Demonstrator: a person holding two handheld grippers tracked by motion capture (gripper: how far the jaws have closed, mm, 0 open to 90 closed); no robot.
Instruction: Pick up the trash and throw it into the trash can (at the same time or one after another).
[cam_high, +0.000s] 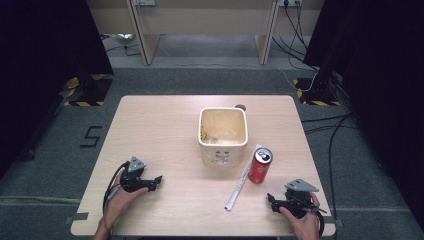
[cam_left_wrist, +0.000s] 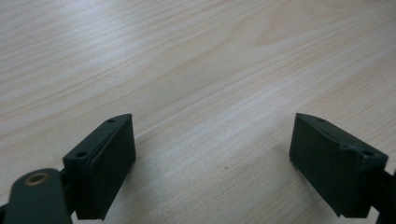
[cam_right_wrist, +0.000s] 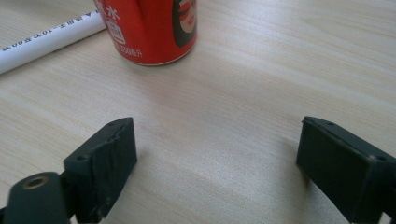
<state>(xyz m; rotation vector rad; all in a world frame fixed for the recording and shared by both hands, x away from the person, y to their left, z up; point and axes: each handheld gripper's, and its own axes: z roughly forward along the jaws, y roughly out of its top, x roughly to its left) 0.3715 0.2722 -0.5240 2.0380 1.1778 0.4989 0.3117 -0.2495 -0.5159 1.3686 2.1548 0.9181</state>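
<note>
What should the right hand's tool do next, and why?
Probably ease the right gripper forward toward the can. Its jaws stand open and empty over bare table, and the upright can sits just ahead of them, beside the white tube.

The left hand-held gripper (cam_high: 156, 180) is black, with a small grey three-cornered plate on top. A black cable loops out of its back, on the side away from the cream bucket (cam_high: 223, 134). The right hand-held gripper (cam_high: 270, 199) is black too, with the same grey plate and a dark cable behind it. Up close, each jaw is a thick dark block with a flat inner face and small round screw holes. A brass-coloured ring sits in the black arm by one jaw. The forearms wear no sleeves.
</note>
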